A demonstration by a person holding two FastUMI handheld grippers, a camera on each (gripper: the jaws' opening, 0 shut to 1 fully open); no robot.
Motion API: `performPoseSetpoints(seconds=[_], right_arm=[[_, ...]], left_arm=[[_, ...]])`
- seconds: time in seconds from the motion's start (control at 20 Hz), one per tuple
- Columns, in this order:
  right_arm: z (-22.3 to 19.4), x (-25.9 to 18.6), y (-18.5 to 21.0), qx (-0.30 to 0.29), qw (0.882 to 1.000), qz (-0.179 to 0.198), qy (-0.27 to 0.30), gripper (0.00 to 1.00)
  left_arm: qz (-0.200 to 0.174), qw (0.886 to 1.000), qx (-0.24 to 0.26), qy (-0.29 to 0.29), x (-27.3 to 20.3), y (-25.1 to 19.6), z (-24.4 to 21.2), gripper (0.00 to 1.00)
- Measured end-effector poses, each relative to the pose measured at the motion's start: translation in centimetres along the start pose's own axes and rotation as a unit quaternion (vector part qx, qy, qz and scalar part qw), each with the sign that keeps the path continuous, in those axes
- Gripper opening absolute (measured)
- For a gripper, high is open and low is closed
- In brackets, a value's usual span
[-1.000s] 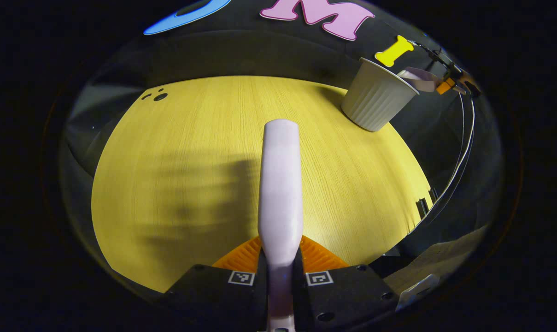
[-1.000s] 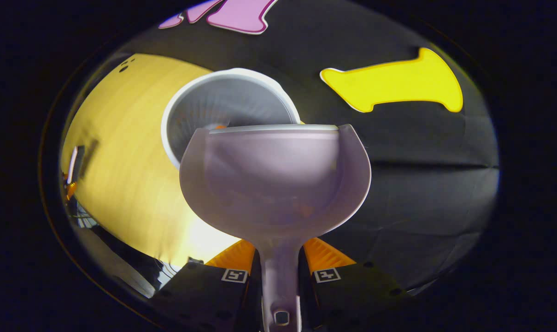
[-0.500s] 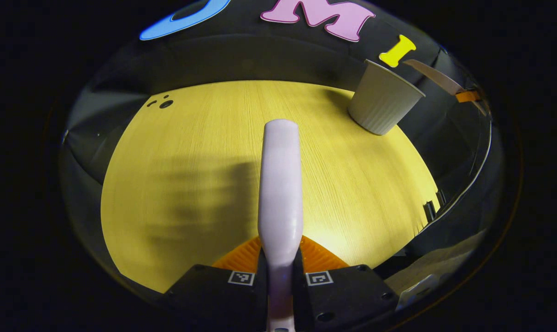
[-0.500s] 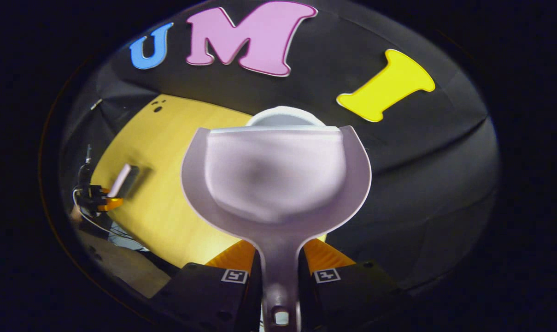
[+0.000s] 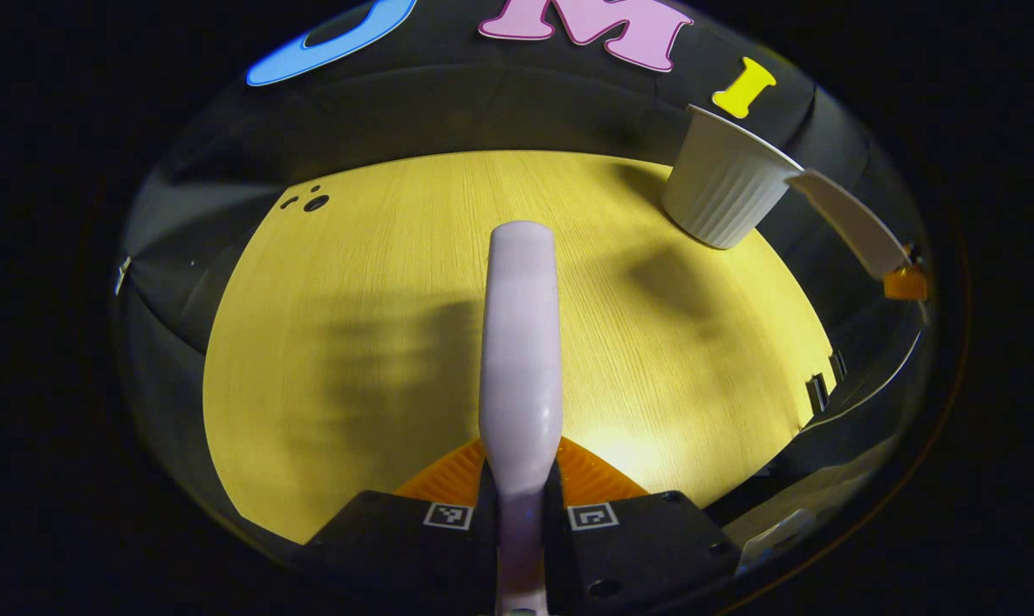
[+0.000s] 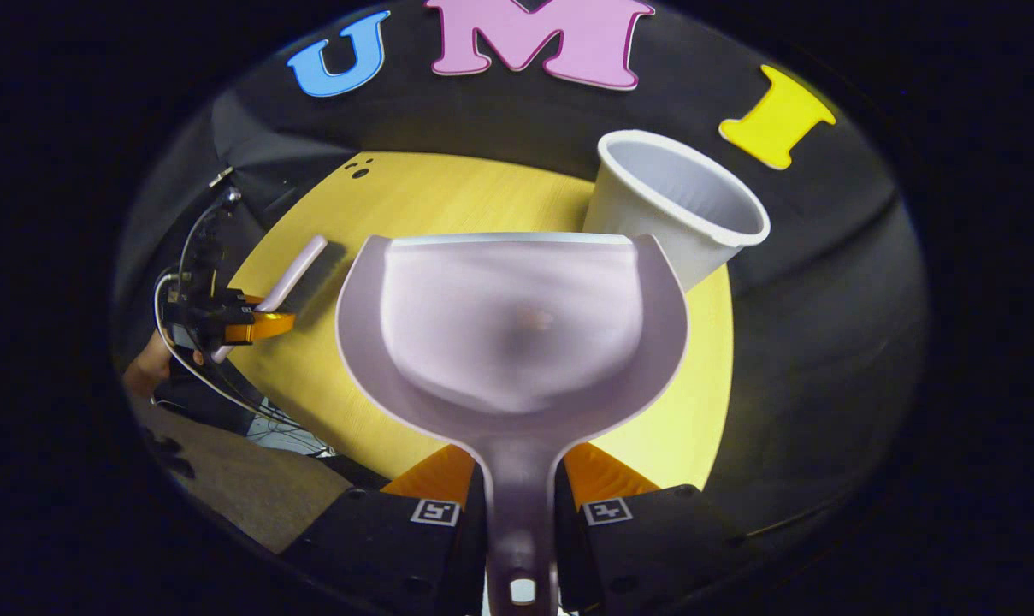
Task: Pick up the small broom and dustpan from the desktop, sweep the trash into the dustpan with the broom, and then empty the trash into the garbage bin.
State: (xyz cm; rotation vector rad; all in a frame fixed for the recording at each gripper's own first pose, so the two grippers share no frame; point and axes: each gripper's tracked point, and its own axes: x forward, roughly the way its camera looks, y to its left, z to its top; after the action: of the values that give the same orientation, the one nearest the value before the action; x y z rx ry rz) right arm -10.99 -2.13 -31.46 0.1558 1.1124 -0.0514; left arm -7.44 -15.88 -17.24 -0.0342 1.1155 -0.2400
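no readable text, only small square coded markers on the tongs (image 5: 521, 513) bases.

Recording booth: black cloth wall (image 6: 824, 282), yellow wood-grain desktop (image 5: 380, 282).

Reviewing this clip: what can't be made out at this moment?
- Bin bottom: right gripper view, its own wall hides it, so any trash inside is unseen.
- Broom bristles: left gripper view gives an edge-on look at it.
- Faint speck in the dustpan: right gripper view, too blurred to identify.
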Motion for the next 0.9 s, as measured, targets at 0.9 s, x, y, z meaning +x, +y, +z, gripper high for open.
performPoseSetpoints(seconds=[0.9], right_arm=[[-7.1,12.9,4.4,0.004,0.999,0.002,0.036,0.37]], left_arm=[[0.040,0.998,0.038,0.034,5.7,2.3,-2.4,0.27]])
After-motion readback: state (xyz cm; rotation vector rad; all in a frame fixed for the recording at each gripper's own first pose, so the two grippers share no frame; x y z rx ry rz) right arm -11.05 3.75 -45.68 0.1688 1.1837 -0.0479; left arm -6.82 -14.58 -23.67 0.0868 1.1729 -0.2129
